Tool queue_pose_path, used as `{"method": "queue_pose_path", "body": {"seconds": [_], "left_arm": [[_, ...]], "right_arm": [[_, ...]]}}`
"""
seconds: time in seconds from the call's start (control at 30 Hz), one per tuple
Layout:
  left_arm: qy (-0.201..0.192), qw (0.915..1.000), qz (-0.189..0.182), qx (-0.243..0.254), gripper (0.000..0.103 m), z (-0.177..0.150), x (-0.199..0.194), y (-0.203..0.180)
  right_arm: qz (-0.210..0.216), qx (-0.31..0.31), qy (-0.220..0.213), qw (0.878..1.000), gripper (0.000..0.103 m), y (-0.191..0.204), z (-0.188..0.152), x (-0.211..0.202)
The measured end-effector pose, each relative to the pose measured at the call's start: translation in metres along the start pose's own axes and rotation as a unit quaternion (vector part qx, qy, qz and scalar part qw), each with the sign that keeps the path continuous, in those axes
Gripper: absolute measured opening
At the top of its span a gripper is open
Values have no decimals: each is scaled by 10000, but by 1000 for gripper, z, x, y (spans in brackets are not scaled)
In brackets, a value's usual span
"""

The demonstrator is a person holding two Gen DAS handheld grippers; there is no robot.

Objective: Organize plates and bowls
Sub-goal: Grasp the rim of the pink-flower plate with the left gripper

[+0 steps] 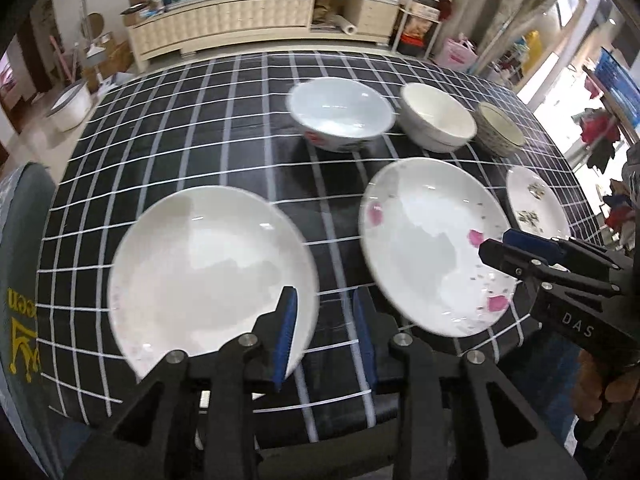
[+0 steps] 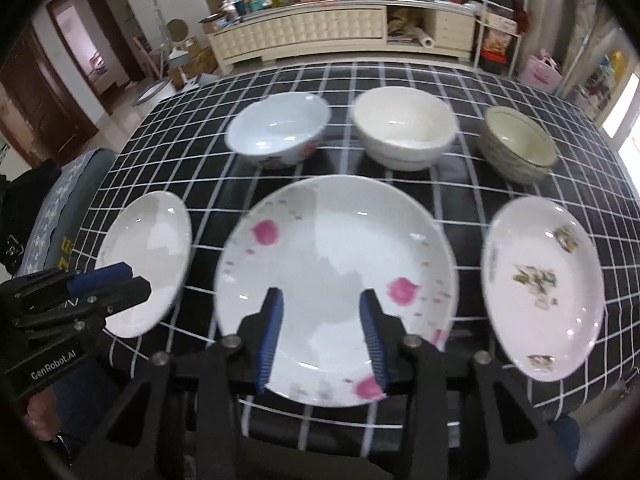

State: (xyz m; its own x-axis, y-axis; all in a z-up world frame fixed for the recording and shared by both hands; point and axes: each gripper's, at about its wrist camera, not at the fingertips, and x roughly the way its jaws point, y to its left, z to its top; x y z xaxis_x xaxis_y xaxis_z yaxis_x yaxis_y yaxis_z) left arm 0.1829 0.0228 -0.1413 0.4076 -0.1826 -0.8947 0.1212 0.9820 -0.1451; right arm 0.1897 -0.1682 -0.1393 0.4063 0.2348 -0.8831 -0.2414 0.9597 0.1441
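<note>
Right wrist view: right gripper [image 2: 322, 330] hangs part-open and empty over pink-flowered plate [image 2: 336, 264]; left gripper [image 1: 325, 330] likewise empty; pinch the near rim squarely.

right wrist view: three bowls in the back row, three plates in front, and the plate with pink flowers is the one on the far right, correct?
Not quite. The plate with pink flowers is the middle one of the front row, as the right wrist view shows. The plate on the far right carries a greenish-brown pattern instead. The rest holds: three bowls behind, three plates in front.
</note>
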Motion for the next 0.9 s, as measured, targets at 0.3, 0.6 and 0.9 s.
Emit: {"method": "queue_pose_path", "body": {"seconds": [0.3,0.6,0.9], "left_arm": [[146,9997,-86,164,37,14,23,-33],[367,9988,-7,312,37,22,52,-45],[538,9981,27,290,37,27,77,-42]], "right_arm": [[-225,197,53,9995,62,-42,-5,-1],[-338,302,167,9988,62,-63,-2,15],[-398,285,274,9984,62,-71,5,32]]}}
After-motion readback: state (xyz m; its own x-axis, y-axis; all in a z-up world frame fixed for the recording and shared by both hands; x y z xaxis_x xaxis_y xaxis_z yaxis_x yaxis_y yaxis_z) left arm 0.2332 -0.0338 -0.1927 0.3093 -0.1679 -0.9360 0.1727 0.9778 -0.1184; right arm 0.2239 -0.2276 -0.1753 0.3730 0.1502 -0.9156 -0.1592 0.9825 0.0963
